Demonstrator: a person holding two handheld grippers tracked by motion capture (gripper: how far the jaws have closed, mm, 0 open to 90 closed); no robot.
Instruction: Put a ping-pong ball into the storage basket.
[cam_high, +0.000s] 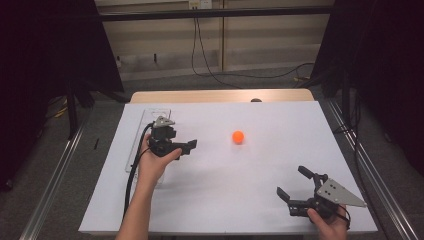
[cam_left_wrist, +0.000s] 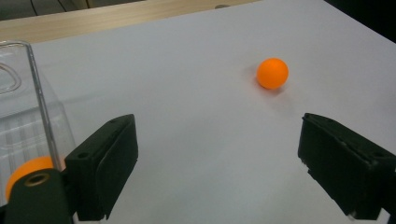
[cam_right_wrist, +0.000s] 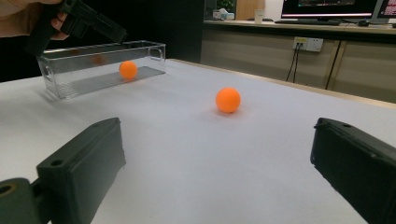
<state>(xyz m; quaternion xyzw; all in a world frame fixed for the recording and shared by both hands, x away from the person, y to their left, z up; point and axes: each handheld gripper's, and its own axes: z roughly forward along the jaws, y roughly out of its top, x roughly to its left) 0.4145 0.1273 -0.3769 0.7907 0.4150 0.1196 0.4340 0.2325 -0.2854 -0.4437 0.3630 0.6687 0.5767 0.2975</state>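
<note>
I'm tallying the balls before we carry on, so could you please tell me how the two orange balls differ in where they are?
The loose orange ball lies in the open on the white table, apart from everything. The boxed orange ball sits inside the clear plastic box at the table's left edge, below the left hand-held gripper. Neither is held; they look alike in colour and size.

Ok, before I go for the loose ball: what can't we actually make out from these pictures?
- Clear box: in the high view the left gripper and hand cover its middle, so its contents are hidden there.
- Ball in the box: in the left gripper view, half hidden behind the gripper's body.
- Small dark thing at the table's far edge: too small to identify.
</note>
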